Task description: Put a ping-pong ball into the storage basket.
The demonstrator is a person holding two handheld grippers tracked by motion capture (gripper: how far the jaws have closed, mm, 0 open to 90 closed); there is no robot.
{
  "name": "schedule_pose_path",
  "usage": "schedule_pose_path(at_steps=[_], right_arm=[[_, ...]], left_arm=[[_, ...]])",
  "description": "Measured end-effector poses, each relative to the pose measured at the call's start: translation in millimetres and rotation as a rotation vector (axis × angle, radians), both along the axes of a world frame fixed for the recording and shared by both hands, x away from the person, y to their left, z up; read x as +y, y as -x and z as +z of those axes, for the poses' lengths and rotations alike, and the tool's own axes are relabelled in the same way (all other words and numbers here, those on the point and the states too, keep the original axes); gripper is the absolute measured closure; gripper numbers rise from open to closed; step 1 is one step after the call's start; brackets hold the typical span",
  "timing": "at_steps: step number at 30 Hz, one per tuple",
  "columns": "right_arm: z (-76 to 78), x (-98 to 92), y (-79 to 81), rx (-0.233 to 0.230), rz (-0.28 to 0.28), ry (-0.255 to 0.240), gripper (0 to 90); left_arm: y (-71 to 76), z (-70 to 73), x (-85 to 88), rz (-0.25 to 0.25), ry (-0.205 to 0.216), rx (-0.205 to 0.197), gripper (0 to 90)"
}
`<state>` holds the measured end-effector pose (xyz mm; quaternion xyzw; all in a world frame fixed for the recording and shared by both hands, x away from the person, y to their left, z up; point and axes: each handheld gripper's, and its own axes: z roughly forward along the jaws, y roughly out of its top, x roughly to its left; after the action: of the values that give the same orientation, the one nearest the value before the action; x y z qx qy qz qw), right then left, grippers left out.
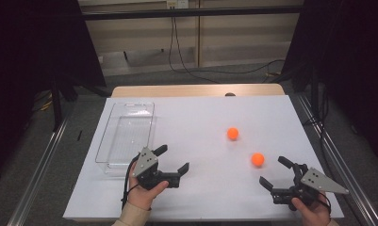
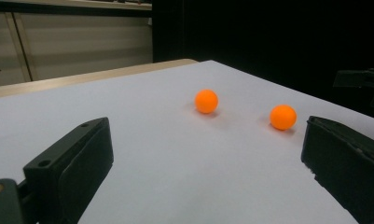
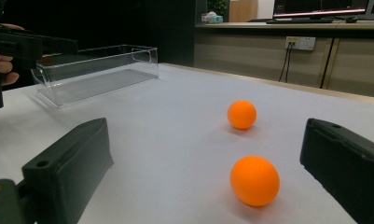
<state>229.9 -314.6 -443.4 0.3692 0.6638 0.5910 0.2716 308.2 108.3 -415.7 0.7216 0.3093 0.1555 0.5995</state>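
Observation:
Two orange balls lie on the white table sheet: the far ball (image 1: 232, 133) (image 2: 206, 101) (image 3: 242, 114) and the near ball (image 1: 257, 159) (image 2: 283, 117) (image 3: 254, 180). My left gripper (image 1: 173, 158) (image 2: 203, 163) rests open near the front left, jaws pointing right, nothing between them. At the front right my right gripper (image 1: 275, 171) (image 3: 205, 163) is open too. The near ball sits a short way in front of its jaws, untouched. A clear plastic tray (image 1: 125, 134) (image 3: 93, 74) stands empty at the left, just beyond the left gripper.
The white sheet (image 1: 196, 117) covers a wooden table whose far edge (image 1: 196, 90) shows beyond it. Metal rails (image 1: 40, 160) run along both sides on the floor. Cables (image 1: 186, 66) lie behind the table. Black curtains hang at left and right.

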Motion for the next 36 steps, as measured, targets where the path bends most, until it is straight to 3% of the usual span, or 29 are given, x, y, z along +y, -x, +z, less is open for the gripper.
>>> schedule_pose_path(at_steps=[21,36], right_arm=[[0.5,-0.1,-1.4,-0.001,0.005,-0.005,1.5],[0.6,-0.6,-2.2,0.001,0.006,-0.014,1.4]], left_arm=[[-6.2,-3.5,-11.8,-0.019,-0.026,-0.001,2.2],[-11.4,-4.1,-30.4,-0.048,-0.037,0.0,2.3]])
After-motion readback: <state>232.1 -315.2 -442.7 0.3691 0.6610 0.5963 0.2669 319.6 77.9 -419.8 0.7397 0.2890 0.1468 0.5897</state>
